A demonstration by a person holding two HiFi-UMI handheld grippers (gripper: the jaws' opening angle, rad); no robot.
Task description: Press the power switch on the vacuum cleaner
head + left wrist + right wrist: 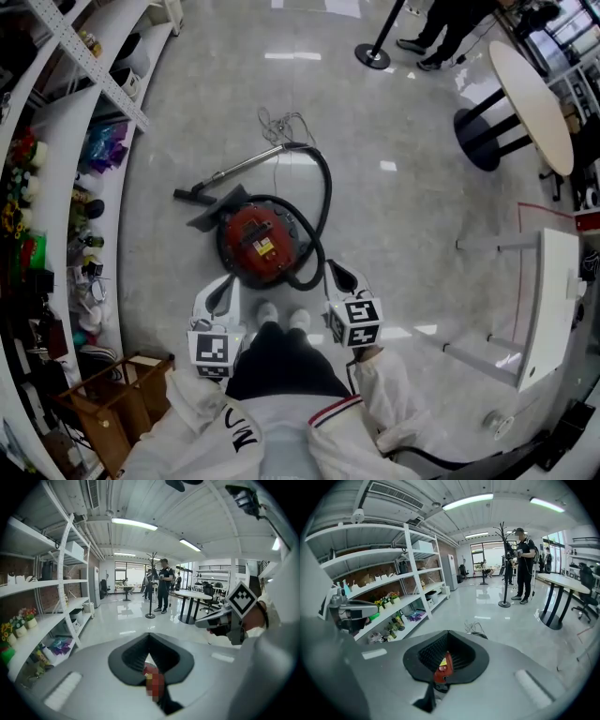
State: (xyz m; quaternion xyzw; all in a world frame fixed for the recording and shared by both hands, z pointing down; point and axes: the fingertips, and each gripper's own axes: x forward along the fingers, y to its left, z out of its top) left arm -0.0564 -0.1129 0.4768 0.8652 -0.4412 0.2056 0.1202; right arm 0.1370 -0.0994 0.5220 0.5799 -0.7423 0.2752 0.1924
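Our left gripper (221,291) and right gripper (342,277) are clenched on nothing, near the vacuum's (262,240) 6 o'clock edge. Open floor (398,220) spreads from 12 to 3.

Limits of visibility
Power switch on vacuum cleaner (260,242): too small to locate. Bystander (448,28): cut off at the head view's top edge.

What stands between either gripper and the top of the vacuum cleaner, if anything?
Nothing visible does. The left gripper and right gripper hang above the near edge of the red vacuum cleaner, only air beneath. The black hose curls round its right side, not across the top. The switch itself can't be made out.
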